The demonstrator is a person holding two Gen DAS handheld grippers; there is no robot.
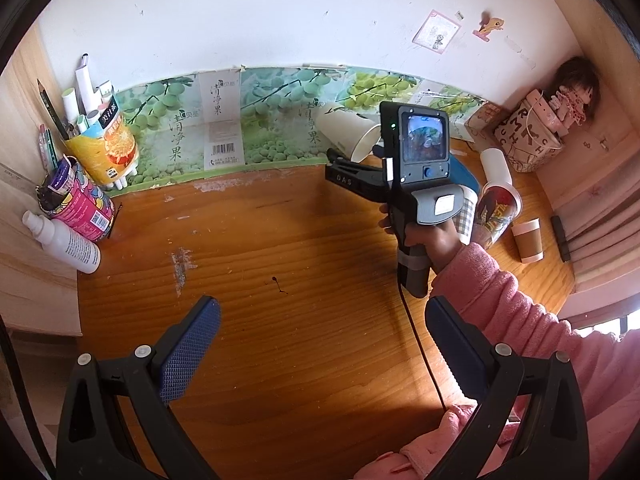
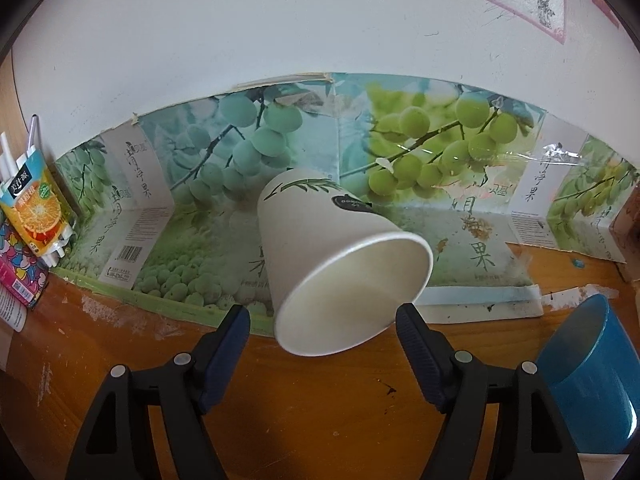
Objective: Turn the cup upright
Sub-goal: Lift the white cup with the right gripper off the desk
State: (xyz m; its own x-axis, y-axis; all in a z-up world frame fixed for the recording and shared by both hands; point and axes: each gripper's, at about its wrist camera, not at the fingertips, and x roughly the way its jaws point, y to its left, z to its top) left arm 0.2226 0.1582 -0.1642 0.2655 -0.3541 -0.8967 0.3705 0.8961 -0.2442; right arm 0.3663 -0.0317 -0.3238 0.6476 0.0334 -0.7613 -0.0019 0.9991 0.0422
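A white paper cup (image 2: 336, 256) with a green leaf print is tilted in front of the fruit-print backboard, its open mouth facing down and toward the right wrist camera. My right gripper (image 2: 323, 320) is open, with its fingers on either side of the cup's rim; whether the right finger touches the rim I cannot tell. In the left wrist view the same cup (image 1: 346, 132) shows beyond the right gripper's body (image 1: 416, 176). My left gripper (image 1: 322, 320) is open and empty over the wooden desk (image 1: 280, 248).
A blue cup (image 2: 592, 376) lies at the right. Printed and brown cups (image 1: 528, 240) sit right of the hand. Pen holders and a white bottle (image 1: 64, 240) crowd the left wall. A patterned bag (image 1: 528, 136) and a doll are in the far right corner.
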